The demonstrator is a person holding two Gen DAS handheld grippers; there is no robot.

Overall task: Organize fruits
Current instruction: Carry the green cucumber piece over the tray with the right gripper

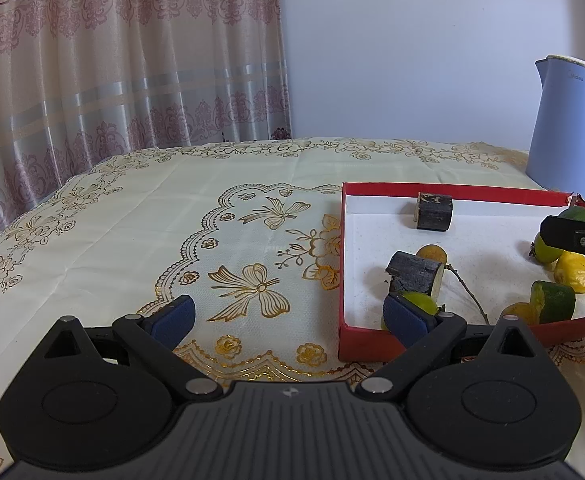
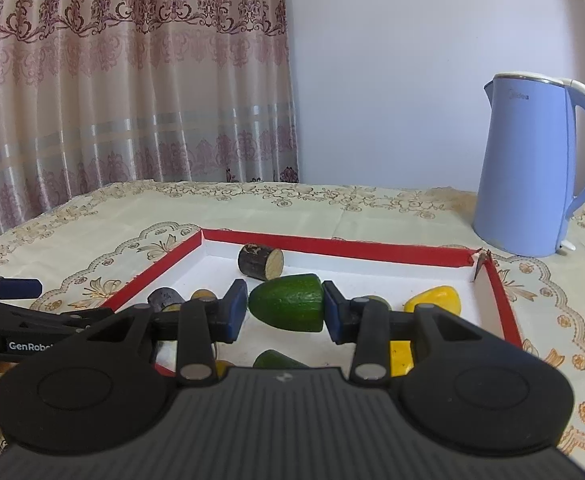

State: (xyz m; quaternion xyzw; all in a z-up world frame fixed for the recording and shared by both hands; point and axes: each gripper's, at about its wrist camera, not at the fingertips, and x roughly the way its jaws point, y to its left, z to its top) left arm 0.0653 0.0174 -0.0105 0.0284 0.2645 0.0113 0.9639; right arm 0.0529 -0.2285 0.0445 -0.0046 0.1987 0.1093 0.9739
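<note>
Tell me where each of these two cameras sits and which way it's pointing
Left wrist: rides on the left gripper, aimed across the tablecloth toward curtain and wall; its open fingers show, the red tray lies to its right.
Right wrist: rides on the right gripper, facing into the tray toward the wall; its pads clamp a green fruit piece, and fingers of a hand show at lower left.
Shared: tray, dark log piece, blue kettle; each view catches the other gripper.

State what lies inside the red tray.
The red tray holds dark log pieces, yellow pieces and a green piece clamped by the right hand-held gripper. Its near side is hidden.
</note>
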